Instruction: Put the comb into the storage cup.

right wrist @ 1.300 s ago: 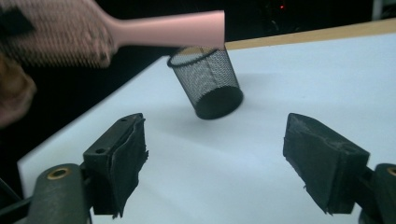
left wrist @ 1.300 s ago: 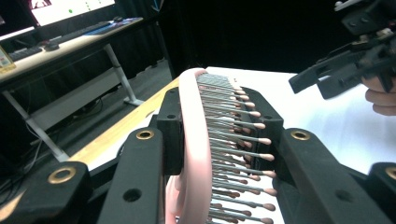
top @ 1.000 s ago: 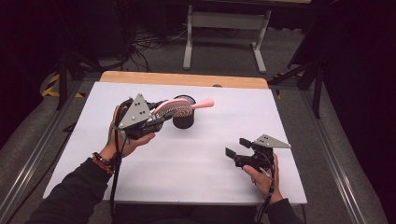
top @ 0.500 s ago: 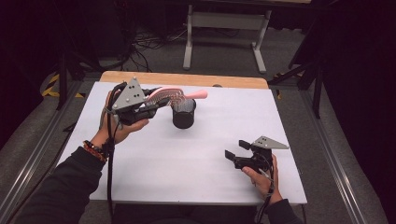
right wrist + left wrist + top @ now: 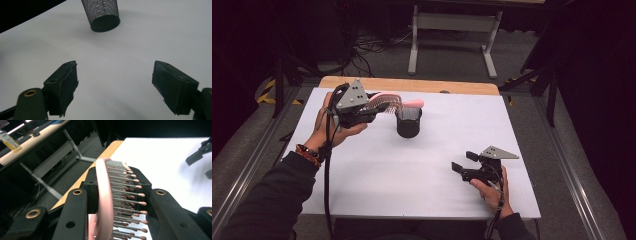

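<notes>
Holding a pink hairbrush (image 5: 388,102) aloft above the black mesh cup (image 5: 409,123) from the high view, left gripper (image 5: 373,111) clamped on it, right gripper (image 5: 465,165) resting low near the white table (image 5: 412,185) edge, left gripper view, jaws tight on the brush (image 5: 110,202) head, right gripper view, jaws wide apart and empty, cup (image 5: 102,13) standing ahead.

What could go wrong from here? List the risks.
1. The brush is clamped across its bristles in the left hand-held gripper; it could twist or slip in that hold.
2. The handle juts over the light mesh cup, which nothing steadies; a low pass may tip it.
3. The right hand-held gripper rests open, too far away to catch the cup.
</notes>
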